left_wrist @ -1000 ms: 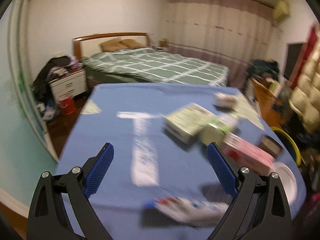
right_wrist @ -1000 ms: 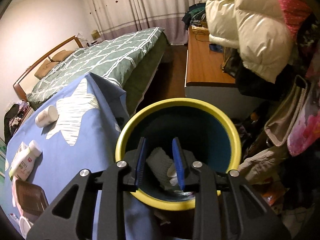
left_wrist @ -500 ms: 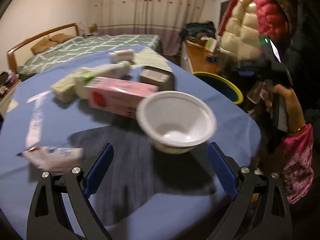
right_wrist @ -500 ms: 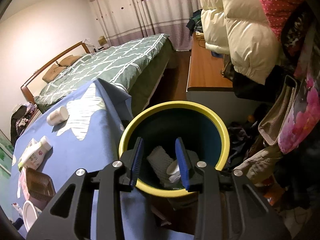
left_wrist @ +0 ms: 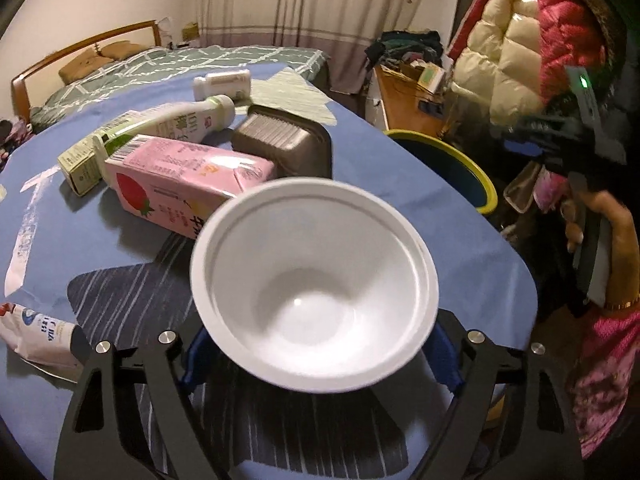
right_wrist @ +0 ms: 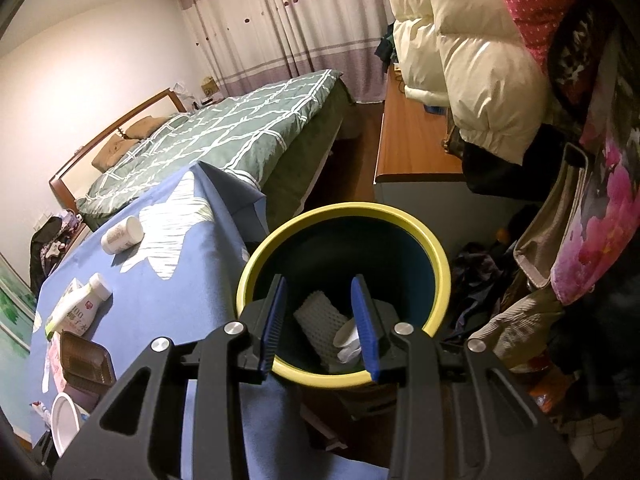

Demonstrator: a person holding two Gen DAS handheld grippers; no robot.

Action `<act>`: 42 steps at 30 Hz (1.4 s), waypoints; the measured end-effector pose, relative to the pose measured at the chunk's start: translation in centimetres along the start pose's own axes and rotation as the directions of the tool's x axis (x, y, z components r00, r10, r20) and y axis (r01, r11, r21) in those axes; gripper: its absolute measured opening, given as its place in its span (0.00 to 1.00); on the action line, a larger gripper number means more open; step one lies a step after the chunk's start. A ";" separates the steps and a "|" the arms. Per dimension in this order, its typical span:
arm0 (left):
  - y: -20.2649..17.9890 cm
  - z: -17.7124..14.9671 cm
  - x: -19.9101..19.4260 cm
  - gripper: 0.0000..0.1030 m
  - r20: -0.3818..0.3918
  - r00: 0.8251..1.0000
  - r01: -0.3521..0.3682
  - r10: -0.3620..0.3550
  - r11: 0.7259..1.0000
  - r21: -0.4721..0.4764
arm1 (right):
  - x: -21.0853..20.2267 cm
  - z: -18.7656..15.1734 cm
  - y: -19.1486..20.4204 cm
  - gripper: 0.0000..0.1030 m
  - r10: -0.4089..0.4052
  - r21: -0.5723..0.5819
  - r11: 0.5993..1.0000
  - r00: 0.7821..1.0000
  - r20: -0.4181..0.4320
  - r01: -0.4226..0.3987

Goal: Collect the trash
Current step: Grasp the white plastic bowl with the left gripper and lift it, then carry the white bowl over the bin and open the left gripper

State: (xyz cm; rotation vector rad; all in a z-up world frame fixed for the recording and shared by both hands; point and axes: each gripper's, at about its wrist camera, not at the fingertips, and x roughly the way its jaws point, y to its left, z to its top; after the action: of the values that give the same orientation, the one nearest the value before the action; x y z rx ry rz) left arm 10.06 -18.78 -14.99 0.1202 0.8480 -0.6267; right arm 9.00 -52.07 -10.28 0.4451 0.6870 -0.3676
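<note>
Left wrist view, item one: left gripper [left_wrist: 316, 356], jaws closing around the white bowl [left_wrist: 314, 288], which sits between the blue pads; whether the pads press its wall yet cannot be told, since the bowl's rim hides them. The bowl stands at the near edge of the table [left_wrist: 472, 248], upright and empty.

Item two: right gripper [right_wrist: 320, 322], jaws narrow and holding nothing, poised over the open mouth of the yellow-rimmed bin [right_wrist: 434, 248]. The bin stands off the table's right edge; a mesh sleeve [right_wrist: 320, 322] and pale scraps lie at its bottom.

Step in hand, as judged: the grasp on the bowl, one pick in a run of several. The next move calls for a firm hold on the bowl's sloped wall, a lift clear of the pink carton [left_wrist: 180, 184] just behind it, and a carry toward the right edge to the bin.

Remaining on the blue cloth: white bottle [left_wrist: 176, 120] and green box [left_wrist: 80, 160] behind the carton, brown tray [left_wrist: 288, 144] toward the middle, small white jar [left_wrist: 222, 84] near the far edge, crumpled wrapper [left_wrist: 36, 332] at the near left corner.

Room: bed [right_wrist: 224, 136] with green quilt beyond the far edge, curtains [right_wrist: 280, 28], wooden desk [right_wrist: 412, 148], padded coats [right_wrist: 472, 52] hanging at right.
</note>
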 end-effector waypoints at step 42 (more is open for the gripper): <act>-17.5 18.4 17.9 0.85 -0.091 0.987 0.144 -0.134 0.982 0.119 | 3.0 -0.1 -8.8 0.32 -0.112 0.106 0.988 0.993 -0.049 0.116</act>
State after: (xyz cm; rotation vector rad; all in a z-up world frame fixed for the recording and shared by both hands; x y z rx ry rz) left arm 21.33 -47.73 -13.33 0.2033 0.9023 -0.8115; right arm 7.02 -59.93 -14.74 0.5194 0.7384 -0.5065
